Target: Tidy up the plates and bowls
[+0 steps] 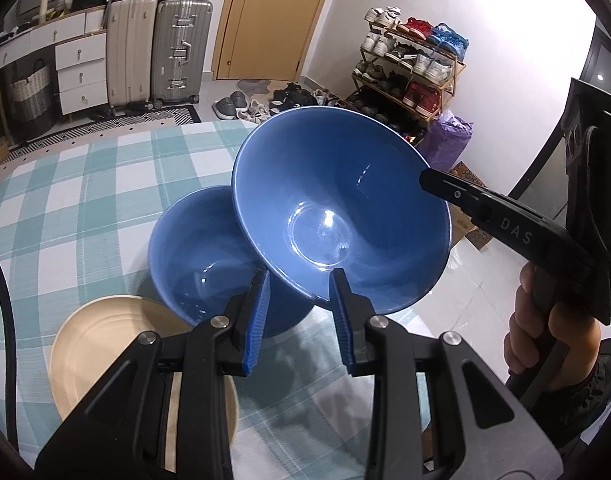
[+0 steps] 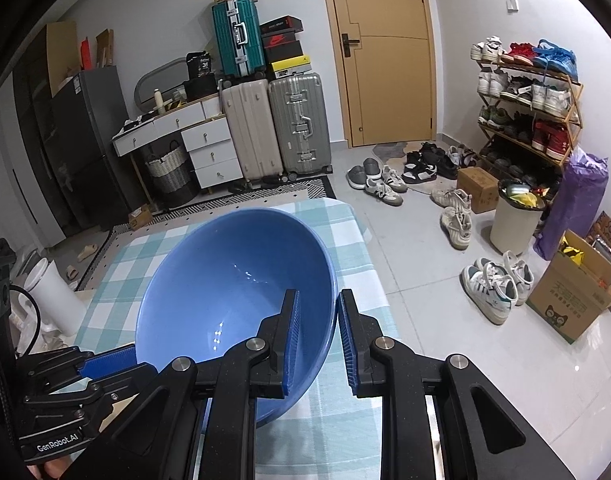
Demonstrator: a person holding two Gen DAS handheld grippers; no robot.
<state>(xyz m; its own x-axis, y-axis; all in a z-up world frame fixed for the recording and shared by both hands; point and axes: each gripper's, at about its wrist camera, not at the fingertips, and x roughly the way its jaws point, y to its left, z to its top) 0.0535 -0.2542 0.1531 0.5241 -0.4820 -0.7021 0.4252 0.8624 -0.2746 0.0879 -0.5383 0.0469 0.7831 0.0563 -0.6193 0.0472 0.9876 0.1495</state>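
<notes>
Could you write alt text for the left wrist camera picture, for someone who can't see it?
Two handheld grippers, the left gripper and the right gripper, hold a tilted glossy blue ceramic bowl by its rim above a second blue bowl and a cream round plate on a teal checked tablecloth.

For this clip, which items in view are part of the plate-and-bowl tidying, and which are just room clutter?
Part of the job:
- raised blue bowl, gripped at its rim by the left gripper and right gripper
- second blue bowl on the table
- cream plate

Just lying about:
- suitcases
- shoe rack
- loose shoes
- cardboard box
- bin
</notes>
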